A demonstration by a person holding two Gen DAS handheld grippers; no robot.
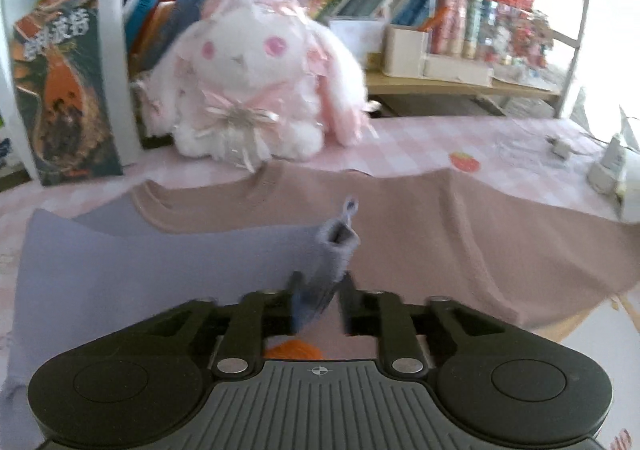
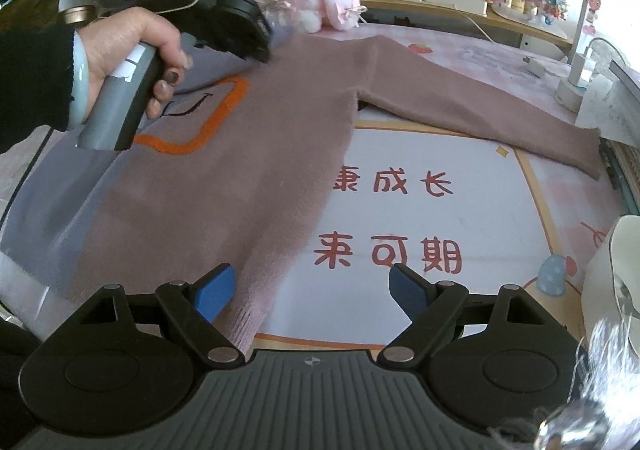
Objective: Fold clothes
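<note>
The mauve sweater (image 2: 224, 186) lies spread flat across the worktop (image 2: 440, 210), one sleeve reaching toward the right edge, laid open so its sides can be turned in. The left gripper (image 1: 320, 290) hangs over its far left part, fingers closed on what looks like a lavender sleeve cuff (image 1: 338, 240), lifted to carry inward. The right gripper (image 2: 312, 290) hovers low at the near hem, fingers wide and empty

You have one mauve sweater (image 2: 224, 186), one lavender garment (image 1: 120, 270), one plush rabbit (image 1: 256, 78), two claws and one hand (image 2: 128, 50) before you.
</note>
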